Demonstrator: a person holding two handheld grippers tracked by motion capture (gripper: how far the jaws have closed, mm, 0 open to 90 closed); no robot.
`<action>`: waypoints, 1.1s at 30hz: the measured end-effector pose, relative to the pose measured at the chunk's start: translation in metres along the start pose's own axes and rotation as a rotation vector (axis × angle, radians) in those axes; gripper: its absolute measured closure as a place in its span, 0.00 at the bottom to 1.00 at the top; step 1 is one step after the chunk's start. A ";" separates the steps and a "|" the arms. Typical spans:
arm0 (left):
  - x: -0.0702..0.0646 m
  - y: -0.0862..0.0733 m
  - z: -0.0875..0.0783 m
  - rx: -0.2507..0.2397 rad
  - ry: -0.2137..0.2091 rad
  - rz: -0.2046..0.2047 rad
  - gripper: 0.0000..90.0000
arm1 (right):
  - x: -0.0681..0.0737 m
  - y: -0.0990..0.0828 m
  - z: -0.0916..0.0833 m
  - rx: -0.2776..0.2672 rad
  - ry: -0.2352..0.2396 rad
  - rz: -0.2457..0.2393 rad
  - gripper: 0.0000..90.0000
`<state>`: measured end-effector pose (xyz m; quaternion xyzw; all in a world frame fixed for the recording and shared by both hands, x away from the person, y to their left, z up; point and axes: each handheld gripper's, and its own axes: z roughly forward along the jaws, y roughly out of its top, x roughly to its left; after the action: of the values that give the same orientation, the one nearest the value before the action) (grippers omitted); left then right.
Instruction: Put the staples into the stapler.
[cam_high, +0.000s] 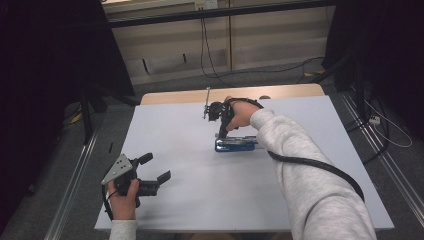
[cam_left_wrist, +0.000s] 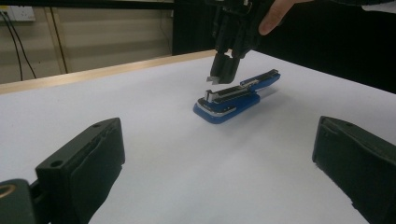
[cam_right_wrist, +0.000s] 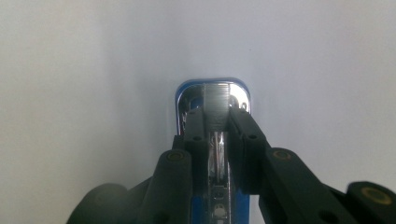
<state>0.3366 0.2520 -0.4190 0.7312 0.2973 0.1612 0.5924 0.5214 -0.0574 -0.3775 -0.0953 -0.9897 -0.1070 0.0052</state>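
A blue stapler (cam_high: 235, 145) lies on the white table (cam_high: 175, 130) with its top swung back, so the metal staple channel (cam_left_wrist: 226, 94) lies bare. My right gripper (cam_high: 220, 134) points down over the stapler's front end. It is shut on a short silver strip of staples (cam_right_wrist: 217, 103), held just above the channel. The same strip (cam_left_wrist: 213, 79) hangs under the right gripper (cam_left_wrist: 216, 74) in the left gripper view. My left gripper (cam_high: 155, 168) rests near the table's front left, open (cam_left_wrist: 219, 154) with nothing between its jaws, and faces the stapler.
A wooden strip (cam_high: 200, 95) runs along the table's far edge. Cables (cam_high: 207, 55) hang on the back wall and trail over the floor. Metal rails (cam_high: 75, 175) flank the table on both sides. A black cable (cam_high: 320, 165) trails along the right sleeve.
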 end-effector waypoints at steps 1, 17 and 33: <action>0.000 0.000 0.000 0.000 0.001 0.000 0.03 | 0.000 0.000 0.001 0.004 0.000 0.002 0.87; 0.000 0.000 0.001 -0.001 -0.003 -0.006 0.03 | 0.000 -0.006 0.007 0.004 0.001 0.001 0.87; 0.001 0.000 0.001 -0.001 -0.001 -0.006 0.03 | -0.002 -0.010 0.013 0.015 0.004 0.003 0.87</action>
<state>0.3378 0.2514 -0.4195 0.7302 0.2992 0.1590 0.5933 0.5216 -0.0644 -0.3920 -0.0964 -0.9903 -0.0997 0.0081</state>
